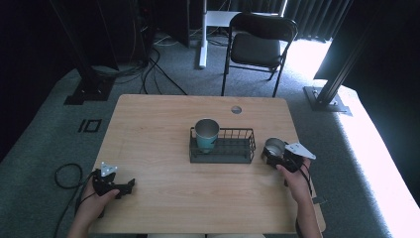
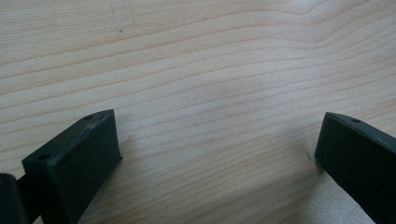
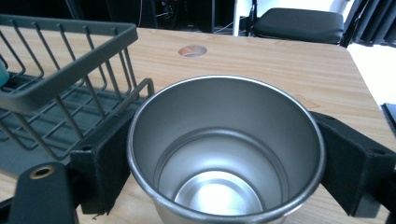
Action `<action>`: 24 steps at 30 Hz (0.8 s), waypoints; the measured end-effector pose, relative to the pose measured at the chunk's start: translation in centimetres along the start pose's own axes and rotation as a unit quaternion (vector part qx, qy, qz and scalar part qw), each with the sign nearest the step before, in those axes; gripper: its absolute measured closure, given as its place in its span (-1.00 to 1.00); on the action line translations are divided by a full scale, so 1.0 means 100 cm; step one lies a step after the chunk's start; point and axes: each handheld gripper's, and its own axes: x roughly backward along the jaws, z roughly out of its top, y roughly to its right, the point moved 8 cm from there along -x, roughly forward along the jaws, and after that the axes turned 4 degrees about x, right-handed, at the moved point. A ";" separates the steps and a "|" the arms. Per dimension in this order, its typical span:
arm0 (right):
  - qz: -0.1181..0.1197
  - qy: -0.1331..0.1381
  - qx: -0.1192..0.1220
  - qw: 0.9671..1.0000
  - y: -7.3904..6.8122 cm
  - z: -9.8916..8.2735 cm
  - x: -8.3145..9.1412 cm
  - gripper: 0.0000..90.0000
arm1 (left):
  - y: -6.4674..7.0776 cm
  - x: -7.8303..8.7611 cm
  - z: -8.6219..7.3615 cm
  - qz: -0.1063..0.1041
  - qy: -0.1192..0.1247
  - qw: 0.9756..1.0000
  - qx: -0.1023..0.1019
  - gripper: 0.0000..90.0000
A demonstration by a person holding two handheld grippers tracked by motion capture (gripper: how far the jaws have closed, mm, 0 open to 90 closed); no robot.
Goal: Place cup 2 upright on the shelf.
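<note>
Steel cup (image 3: 226, 154), upright, clamped between the right gripper (image 1: 277, 157) jaws just off the wire basket's (image 1: 222, 154) right end, near the tabletop's right edge. Basket lies leftward of cup, holding a teal cup (image 1: 206, 134). Left gripper (image 1: 116, 184), jaws apart and empty, rests at the near left corner.

My left gripper (image 1: 130, 185) rests low at seven o'clock, jaws spread wide. My right gripper (image 1: 270, 154) sits at four o'clock, jaws clamped.
</note>
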 end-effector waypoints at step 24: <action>-0.003 0.014 0.001 1.000 0.003 0.038 0.017 -0.71 | 0.000 0.000 0.000 0.000 0.000 1.000 0.000 -0.99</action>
